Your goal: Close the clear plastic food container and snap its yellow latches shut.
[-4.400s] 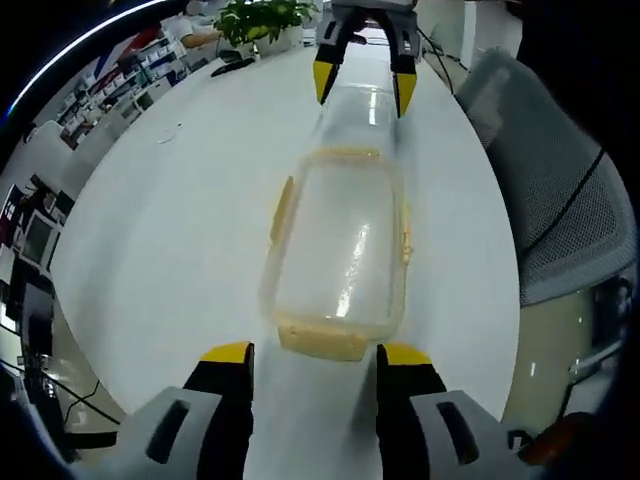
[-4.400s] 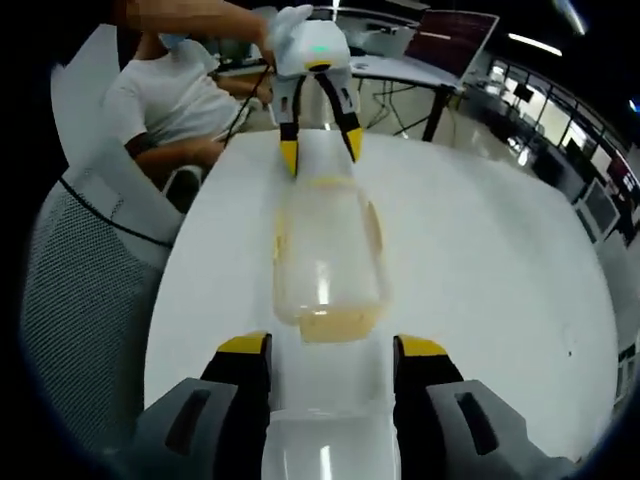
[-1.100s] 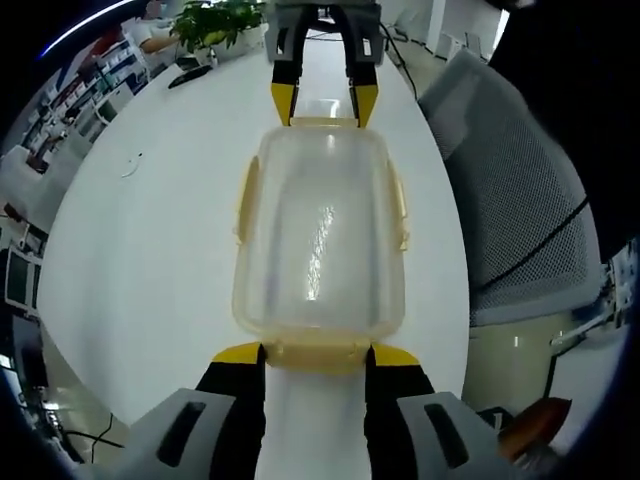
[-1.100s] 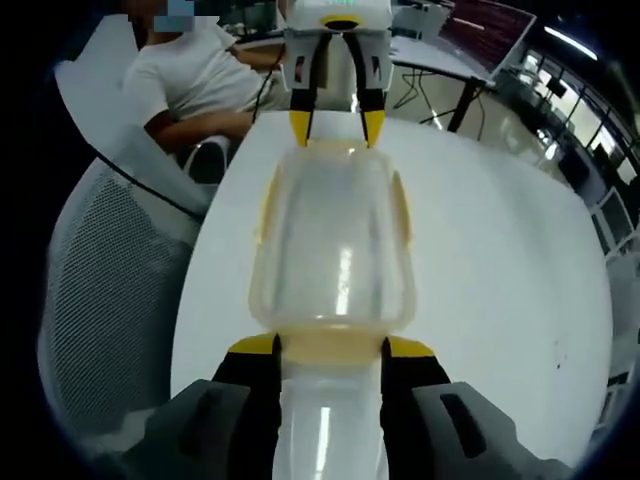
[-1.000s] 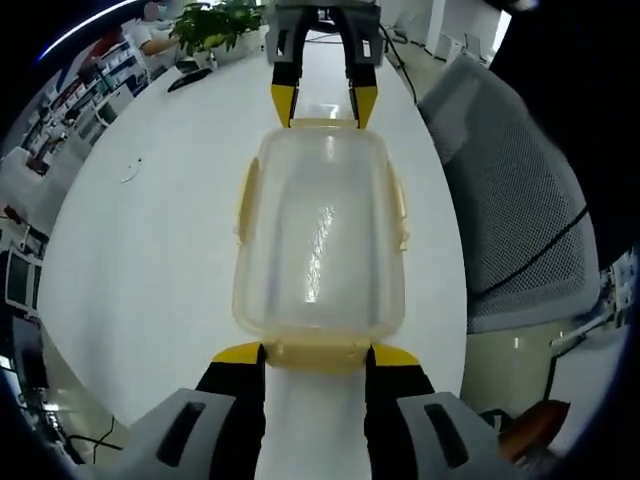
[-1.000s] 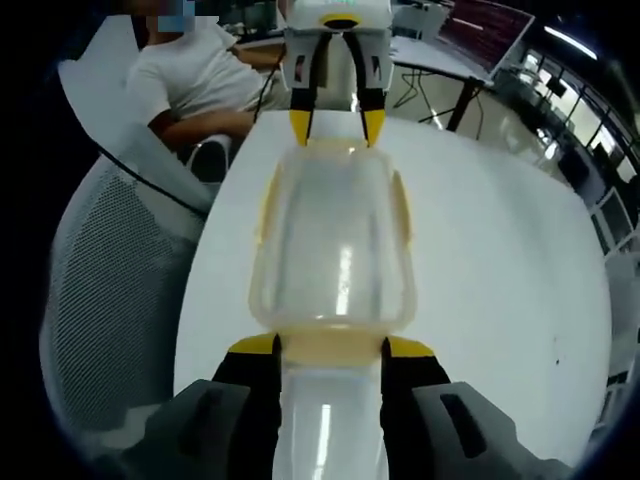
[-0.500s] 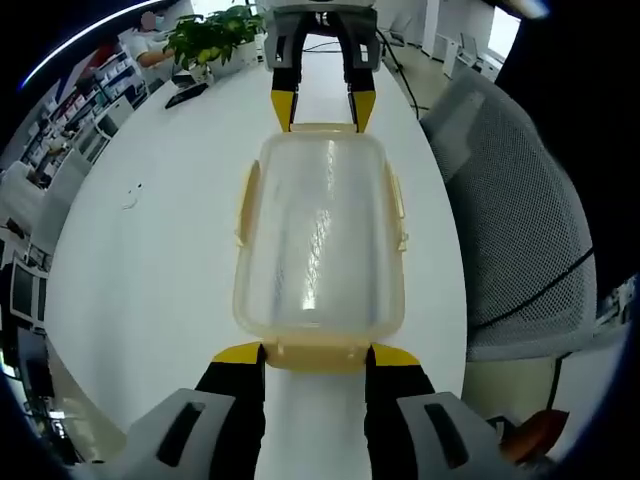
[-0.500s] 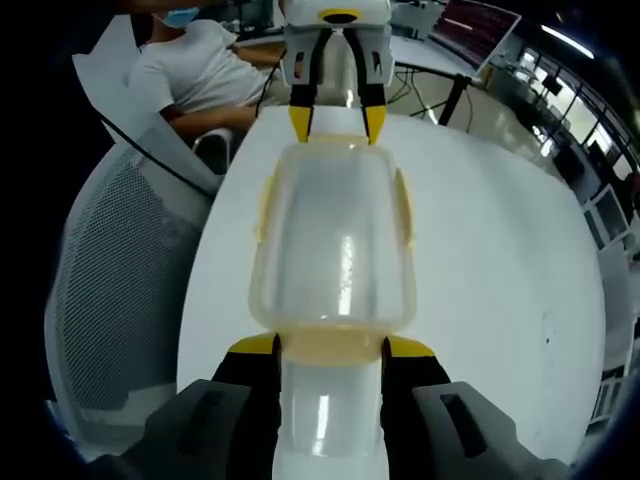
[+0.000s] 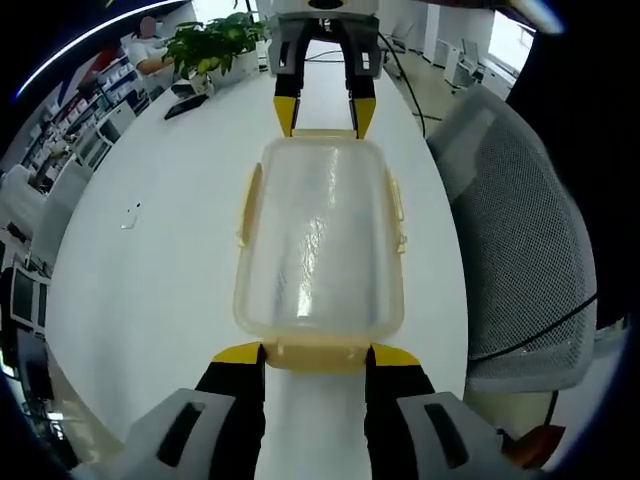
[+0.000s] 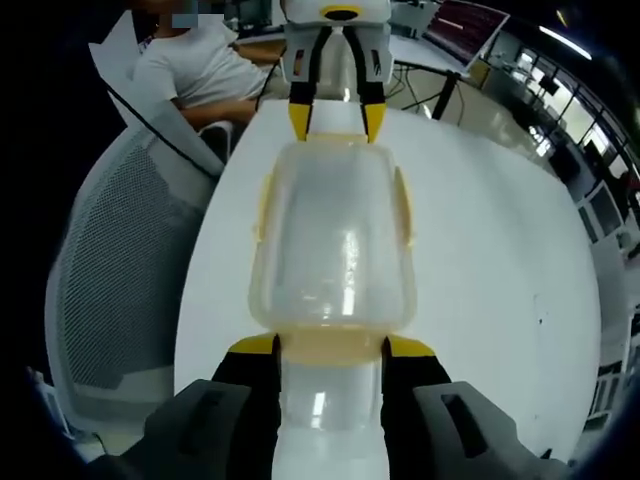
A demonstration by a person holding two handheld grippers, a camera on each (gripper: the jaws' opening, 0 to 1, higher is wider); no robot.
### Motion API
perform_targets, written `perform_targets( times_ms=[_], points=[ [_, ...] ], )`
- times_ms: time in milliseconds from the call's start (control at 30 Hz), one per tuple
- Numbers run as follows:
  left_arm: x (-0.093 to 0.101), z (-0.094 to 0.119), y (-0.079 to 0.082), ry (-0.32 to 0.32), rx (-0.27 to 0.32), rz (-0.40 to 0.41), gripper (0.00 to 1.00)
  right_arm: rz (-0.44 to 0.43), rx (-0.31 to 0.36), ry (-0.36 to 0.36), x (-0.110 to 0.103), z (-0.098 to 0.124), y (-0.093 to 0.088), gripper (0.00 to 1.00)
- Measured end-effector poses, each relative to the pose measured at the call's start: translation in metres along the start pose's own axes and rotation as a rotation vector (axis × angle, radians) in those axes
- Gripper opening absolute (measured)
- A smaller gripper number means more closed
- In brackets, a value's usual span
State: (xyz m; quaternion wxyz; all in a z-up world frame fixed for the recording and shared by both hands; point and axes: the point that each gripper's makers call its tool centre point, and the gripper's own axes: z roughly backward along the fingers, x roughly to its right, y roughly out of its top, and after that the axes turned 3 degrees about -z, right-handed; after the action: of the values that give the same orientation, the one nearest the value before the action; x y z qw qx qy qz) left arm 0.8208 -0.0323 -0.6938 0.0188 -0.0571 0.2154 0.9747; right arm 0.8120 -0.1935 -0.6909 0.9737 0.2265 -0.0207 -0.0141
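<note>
The clear plastic container (image 9: pixel 318 240) has its lid on and hangs lengthwise between both grippers above the white table (image 9: pixel 150 260). My left gripper (image 9: pixel 317 353) is shut on the yellow end latch (image 9: pixel 318 362) at the near end. My right gripper (image 9: pixel 324 115) grips the far end. In the right gripper view the container (image 10: pixel 333 240) runs from my right gripper (image 10: pixel 331 347) to the left gripper (image 10: pixel 337 120). Yellow side latches (image 9: pixel 245 205) (image 10: pixel 404 215) lie along the long sides; whether they are snapped down I cannot tell.
A grey mesh chair (image 9: pixel 520 230) stands by the table's right edge, and a potted plant (image 9: pixel 210 40) sits at the far end. A person in a white shirt (image 10: pixel 190 70) sits beyond another mesh chair (image 10: pixel 120 260). Desks and monitors (image 10: pixel 470 25) fill the room behind.
Some four seconds ago both grippers stood open, short of the container's ends; now each is shut on an end. Over the last second the background has shifted while the container stays fixed between them.
</note>
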Motion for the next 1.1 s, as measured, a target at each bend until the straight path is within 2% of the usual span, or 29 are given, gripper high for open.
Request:
perform_targets(
  times_ms=[433,1100],
  points=[
    [0.0,-0.014,0.024,-0.014,0.007,0.0,0.32,-0.016,0.011,-0.003,-0.001,0.008,-0.028,0.35],
    [-0.009,-0.04,0.06,-0.026,0.03,-0.014,0.32,-0.031,-0.038,-0.003,0.006,0.017,-0.072,0.35]
  ],
)
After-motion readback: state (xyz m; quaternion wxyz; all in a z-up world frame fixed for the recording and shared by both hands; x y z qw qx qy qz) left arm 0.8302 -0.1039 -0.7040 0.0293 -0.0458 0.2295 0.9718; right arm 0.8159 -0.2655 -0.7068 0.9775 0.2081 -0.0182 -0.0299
